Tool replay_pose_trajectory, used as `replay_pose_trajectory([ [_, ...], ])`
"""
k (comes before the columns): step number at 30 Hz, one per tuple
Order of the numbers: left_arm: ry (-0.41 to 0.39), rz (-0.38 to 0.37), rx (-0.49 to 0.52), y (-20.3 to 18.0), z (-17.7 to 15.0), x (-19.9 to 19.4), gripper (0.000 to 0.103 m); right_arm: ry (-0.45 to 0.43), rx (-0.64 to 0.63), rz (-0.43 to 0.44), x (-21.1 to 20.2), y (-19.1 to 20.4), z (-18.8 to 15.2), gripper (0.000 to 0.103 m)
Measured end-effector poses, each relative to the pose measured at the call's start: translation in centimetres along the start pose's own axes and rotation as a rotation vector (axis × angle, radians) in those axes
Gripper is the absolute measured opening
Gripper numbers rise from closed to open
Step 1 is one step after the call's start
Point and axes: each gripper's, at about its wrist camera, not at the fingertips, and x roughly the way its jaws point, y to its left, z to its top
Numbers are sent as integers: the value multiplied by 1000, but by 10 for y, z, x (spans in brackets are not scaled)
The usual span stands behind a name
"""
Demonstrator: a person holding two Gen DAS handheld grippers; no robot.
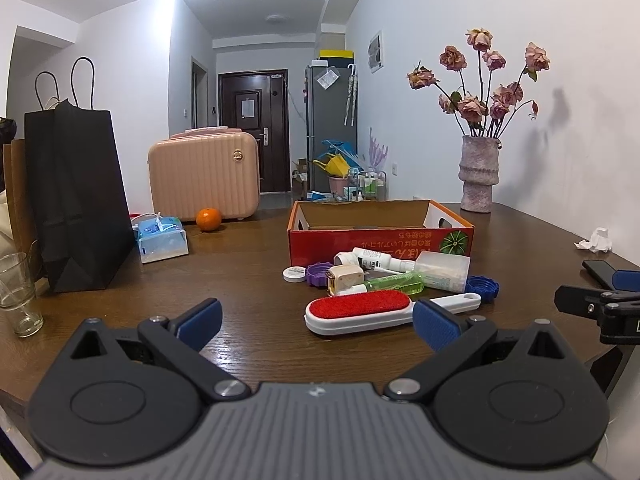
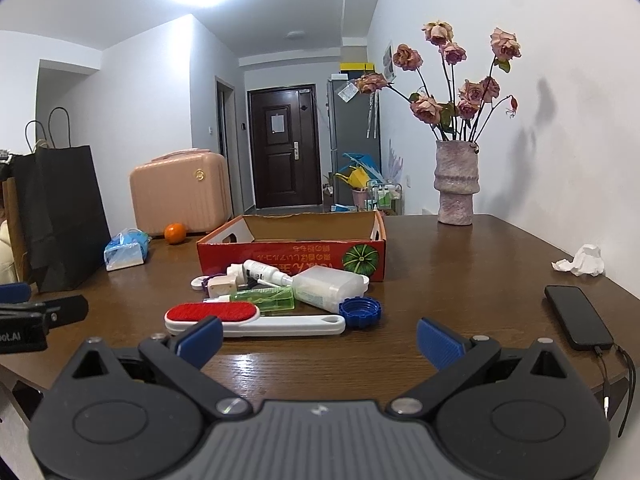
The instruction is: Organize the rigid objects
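Note:
A pile of small rigid items lies on the brown table in front of an open red cardboard box. Nearest is a white lint brush with a red pad. Behind it lie a green spray bottle, a clear plastic case, a white tube, a blue cap, a purple cap and a beige plug. My left gripper is open and empty just short of the brush. My right gripper is open and empty, near the brush handle.
A black paper bag, tissue pack, orange and pink case stand at the left. A glass is at the left edge. A vase of roses, crumpled tissue and phone are at the right.

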Motion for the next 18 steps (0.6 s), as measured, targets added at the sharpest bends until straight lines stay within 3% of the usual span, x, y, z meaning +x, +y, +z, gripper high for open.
replay_pose_trajectory([
  [18,5,-3,2,2,0,2,103,5,11,11,1,-4,0,103],
])
